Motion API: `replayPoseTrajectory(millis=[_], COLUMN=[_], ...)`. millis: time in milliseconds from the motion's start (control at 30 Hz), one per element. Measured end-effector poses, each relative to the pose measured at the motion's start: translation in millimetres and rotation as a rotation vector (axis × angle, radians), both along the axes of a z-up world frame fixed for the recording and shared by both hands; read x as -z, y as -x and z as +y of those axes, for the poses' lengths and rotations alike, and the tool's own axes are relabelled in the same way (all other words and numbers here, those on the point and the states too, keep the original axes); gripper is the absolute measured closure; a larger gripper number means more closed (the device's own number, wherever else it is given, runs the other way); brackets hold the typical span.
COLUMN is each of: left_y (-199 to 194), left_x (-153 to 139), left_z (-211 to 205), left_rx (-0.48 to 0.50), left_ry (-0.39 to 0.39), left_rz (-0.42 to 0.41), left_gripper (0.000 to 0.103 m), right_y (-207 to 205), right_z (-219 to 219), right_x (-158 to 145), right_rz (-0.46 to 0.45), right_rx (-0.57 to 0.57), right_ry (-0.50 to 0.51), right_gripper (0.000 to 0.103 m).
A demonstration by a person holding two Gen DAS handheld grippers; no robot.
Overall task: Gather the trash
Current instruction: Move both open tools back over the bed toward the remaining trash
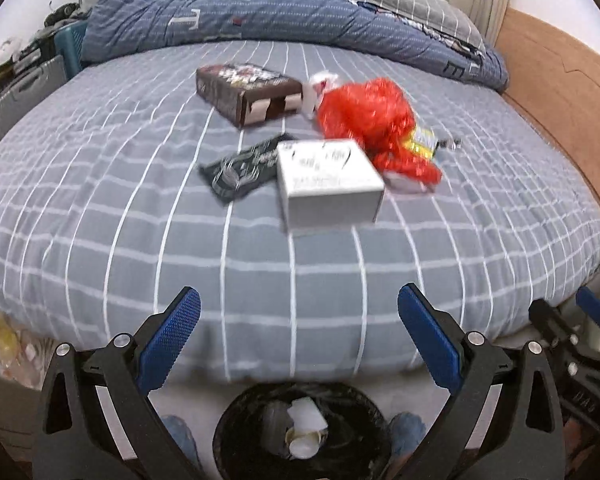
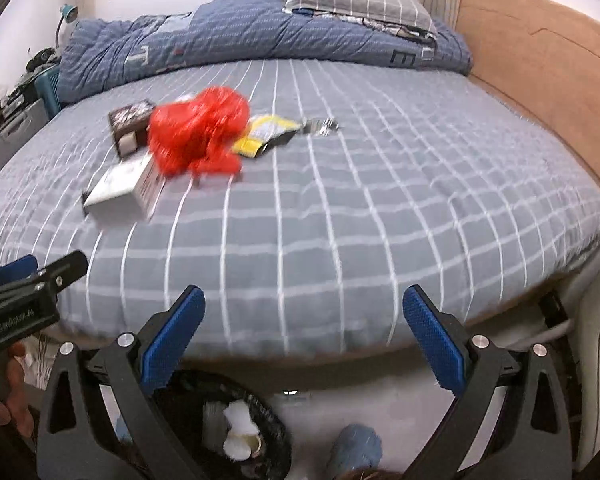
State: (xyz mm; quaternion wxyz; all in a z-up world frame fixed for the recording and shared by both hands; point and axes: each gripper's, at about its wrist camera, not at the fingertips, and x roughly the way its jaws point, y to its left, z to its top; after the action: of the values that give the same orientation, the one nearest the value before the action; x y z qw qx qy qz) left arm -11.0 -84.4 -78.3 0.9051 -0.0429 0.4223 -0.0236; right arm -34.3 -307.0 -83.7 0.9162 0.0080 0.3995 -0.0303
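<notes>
Fingers of left gripper (image 1: 299, 332) and right gripper (image 2: 303, 330) are gaping wide, empty, hovering above bin (image 1: 236, 432) at 6 o'clock; white box (image 1: 328, 184) is lying nearest, toward 12.

Left tongs (image 1: 299, 336) hovering over near edge of bed (image 1: 260, 264), jaws gaping wide, gripping nothing. Right tongs (image 2: 304, 334) hovering beside them at same bed edge, jaws likewise spread, empty. Hand (image 2: 8, 396) gripping left tongs' handle.
</notes>
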Motion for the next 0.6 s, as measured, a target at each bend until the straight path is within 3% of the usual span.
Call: replayPoseTrajectory(millis=[600], left_y=[-89.3], left_x=[12.4], left_z=[-17.7], left_rx=[-0.022], left_ry=[-0.033], left_rz=[0.019], left_gripper=[0.007], right_y=[-118.9], right_z=[5.5], right_x=[-17.2], right_rz=[-0.04], right_rx=[-0.063], right_ry=[0.026], right_gripper=[0.008])
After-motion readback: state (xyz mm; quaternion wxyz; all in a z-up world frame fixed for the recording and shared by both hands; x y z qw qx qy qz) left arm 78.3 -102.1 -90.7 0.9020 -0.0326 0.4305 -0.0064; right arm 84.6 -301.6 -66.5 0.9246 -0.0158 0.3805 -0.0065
